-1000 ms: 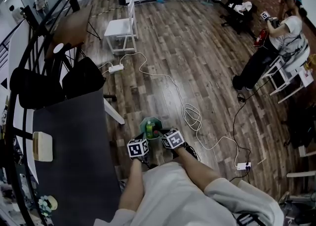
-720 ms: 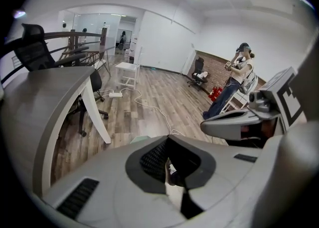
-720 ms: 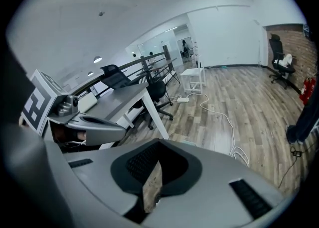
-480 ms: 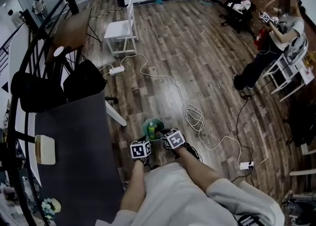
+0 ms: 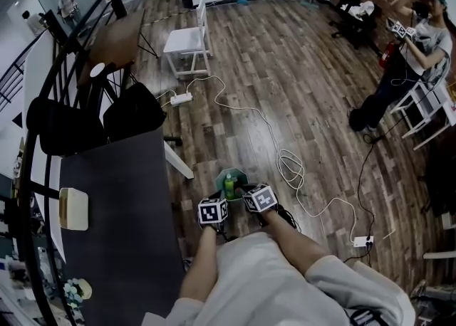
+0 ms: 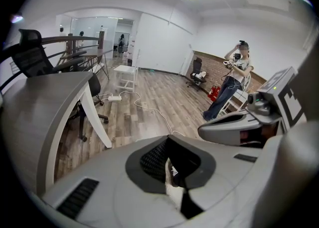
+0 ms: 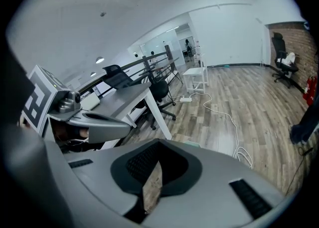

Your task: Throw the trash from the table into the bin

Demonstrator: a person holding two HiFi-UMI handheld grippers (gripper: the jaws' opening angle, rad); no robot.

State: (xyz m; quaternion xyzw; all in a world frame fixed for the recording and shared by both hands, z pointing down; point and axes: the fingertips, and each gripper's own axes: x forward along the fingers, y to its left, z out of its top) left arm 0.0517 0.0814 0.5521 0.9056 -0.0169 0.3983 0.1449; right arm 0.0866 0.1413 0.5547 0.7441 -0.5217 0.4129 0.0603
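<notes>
A small green bin (image 5: 232,177) stands on the wood floor by the table's corner, with a green bottle (image 5: 229,186) upright inside it. My left gripper (image 5: 216,208) and right gripper (image 5: 255,197) hang side by side just on the near side of the bin, both tilted down. In the left gripper view the left gripper (image 6: 172,183) has its jaws together, and only a thin slit with something pale shows between them. The right gripper (image 7: 152,184) is shut too, with floor showing through its slit. On the dark table (image 5: 125,232) lies a pale flat box (image 5: 73,208).
A white cable (image 5: 288,164) loops over the floor right of the bin, ending at a power strip (image 5: 362,241). Black office chairs (image 5: 132,112) stand at the table's far end, with a white chair (image 5: 191,43) beyond. A person (image 5: 410,58) stands at the far right.
Both grippers have stayed where they were beside the bin. Only the head view has shifted slightly, and the person at the far right has raised their arms.
</notes>
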